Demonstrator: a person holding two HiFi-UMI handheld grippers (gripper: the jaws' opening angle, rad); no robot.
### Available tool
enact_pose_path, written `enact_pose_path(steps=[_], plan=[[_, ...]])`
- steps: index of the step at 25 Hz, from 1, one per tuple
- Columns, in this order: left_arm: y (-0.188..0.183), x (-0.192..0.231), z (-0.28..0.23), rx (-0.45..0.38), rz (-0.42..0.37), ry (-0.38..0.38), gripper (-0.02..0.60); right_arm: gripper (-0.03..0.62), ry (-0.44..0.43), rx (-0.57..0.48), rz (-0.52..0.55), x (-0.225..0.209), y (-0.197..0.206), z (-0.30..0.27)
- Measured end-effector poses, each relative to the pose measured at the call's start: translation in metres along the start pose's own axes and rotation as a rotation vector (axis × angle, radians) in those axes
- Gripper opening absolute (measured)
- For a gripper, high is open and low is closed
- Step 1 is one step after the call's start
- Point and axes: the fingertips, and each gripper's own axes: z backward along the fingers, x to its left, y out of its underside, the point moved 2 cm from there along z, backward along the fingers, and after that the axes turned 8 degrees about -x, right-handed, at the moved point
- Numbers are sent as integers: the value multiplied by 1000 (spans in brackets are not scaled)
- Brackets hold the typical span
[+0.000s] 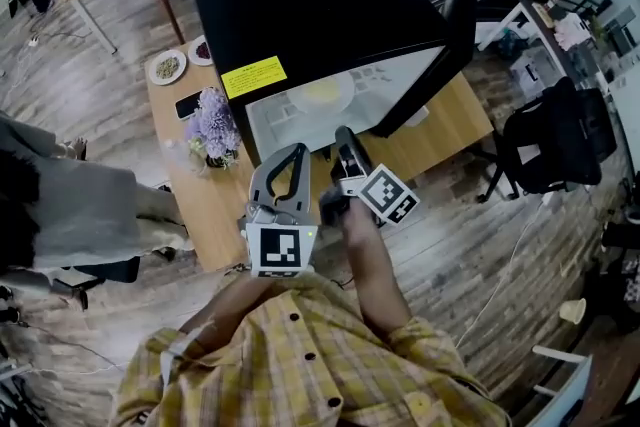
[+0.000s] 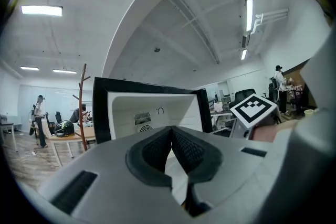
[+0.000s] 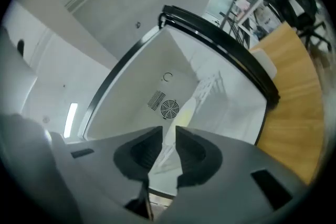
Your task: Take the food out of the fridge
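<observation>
Both grippers at open fridge (image 1: 300,5): left gripper (image 2: 171,131) pressed together, right gripper (image 3: 169,136) slightly spread, empty. We'd widen it & grip plate (image 1: 348,93) rim level, w/o tilting.

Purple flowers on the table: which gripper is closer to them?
Left. The left gripper is just right of the purple flowers in the head view, before the open fridge; the right gripper lies farther right, beyond it.

Head view: steeply down. Gripper views: level, close, facing open fridge (image 1: 300,15) interior. All share fridge.
</observation>
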Motion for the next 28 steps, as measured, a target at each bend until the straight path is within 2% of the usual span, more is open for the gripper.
enact_pose_path(steps=[3, 4, 7, 11, 15, 18, 21, 23, 24, 28], plan=[[2, 2, -8, 9, -9, 9, 8, 95, -15, 5, -278, -13, 7, -17], [3, 3, -9, 9, -12, 13, 8, 101, -9, -2, -337, -18, 8, -21], [6, 5, -10, 13, -13, 17, 8, 124, 15, -18, -392, -28, 9, -31], [11, 9, -15, 29, -18, 18, 9, 169, 40, -5, -522, -37, 13, -46], [15, 17, -17, 32, -17, 7, 9, 166, 77, -41, -551, -44, 14, -56], [20, 19, -18, 42, -22, 8, 9, 127, 114, -58, -569, -53, 15, -61], [24, 20, -18, 52, 1, 1, 8, 121, 123, -58, -579, -57, 16, -66], [26, 21, -16, 58, 5, 0, 9, 92, 121, -55, -553, -54, 14, -67], [26, 21, -16, 57, 8, 1, 9, 40, 125, -56, -534, -51, 12, -67], [23, 19, -13, 52, 31, 10, 8, 32, 137, -80, -447, -44, 6, -59]])
